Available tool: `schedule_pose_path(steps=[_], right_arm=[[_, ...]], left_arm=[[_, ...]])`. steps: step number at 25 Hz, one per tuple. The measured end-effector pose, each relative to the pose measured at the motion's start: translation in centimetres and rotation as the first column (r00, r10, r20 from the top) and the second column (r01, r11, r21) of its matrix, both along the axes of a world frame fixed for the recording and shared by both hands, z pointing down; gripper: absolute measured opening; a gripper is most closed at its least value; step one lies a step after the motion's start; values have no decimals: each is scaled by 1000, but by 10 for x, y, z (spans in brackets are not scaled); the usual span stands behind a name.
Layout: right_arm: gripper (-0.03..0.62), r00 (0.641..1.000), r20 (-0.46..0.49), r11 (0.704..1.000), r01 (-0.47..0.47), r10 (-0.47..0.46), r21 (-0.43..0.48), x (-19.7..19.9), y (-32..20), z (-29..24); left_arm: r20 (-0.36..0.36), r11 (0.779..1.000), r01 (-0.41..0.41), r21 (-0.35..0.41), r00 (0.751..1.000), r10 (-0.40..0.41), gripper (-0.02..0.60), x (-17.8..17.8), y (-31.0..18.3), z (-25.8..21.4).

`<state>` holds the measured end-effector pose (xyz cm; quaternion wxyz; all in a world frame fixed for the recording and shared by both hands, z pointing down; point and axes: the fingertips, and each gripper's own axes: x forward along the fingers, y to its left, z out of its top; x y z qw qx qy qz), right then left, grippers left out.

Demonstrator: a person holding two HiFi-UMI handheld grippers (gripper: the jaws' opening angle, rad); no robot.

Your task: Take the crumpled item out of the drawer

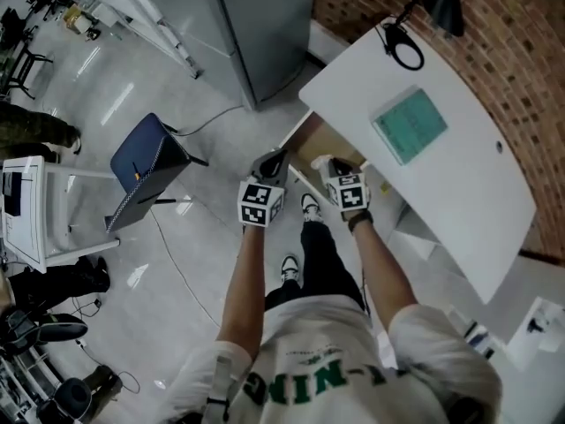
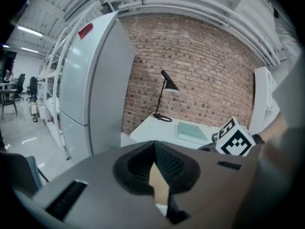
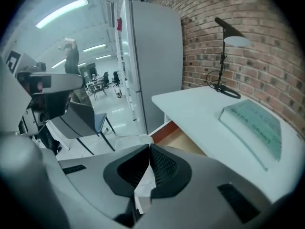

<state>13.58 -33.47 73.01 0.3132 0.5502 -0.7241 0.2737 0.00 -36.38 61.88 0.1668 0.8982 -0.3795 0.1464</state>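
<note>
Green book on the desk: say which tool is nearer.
Right. The right tool is at the desk edge near the green book; the left tool is farther from the desk.

green letters "nin" show on the shirt.

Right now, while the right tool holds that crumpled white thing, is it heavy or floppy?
Probably light: the right tool pinches the crumpled white thing by a thin edge only. Likely soft and bendy, since it looks creased like paper and lies flat inside the tool's grip. It might slip out if tugged, as little of it is caught.
</note>
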Motion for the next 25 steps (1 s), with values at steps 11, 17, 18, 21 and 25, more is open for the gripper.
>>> schedule_pose_path(steps=[11,17,18,21,25], right_arm=[[9,990,45,967,-141,134,214,37,42,-98],[9,985,59,927,-172,161,334,42,55,-163],[9,984,63,919,-177,165,354,43,58,-172],[8,983,61,897,-184,174,402,46,70,-192],[8,979,88,867,-202,182,456,39,84,-220]], left_arm=[[5,997,38,71,999,-38,-6,-6,39,-73],[15,993,48,112,999,-50,-6,-10,51,-105],[15,991,53,119,998,-55,-6,-12,54,-111],[18,986,68,149,997,-72,-6,-13,66,-129],[7,975,79,210,997,-82,-6,-15,76,-157]])
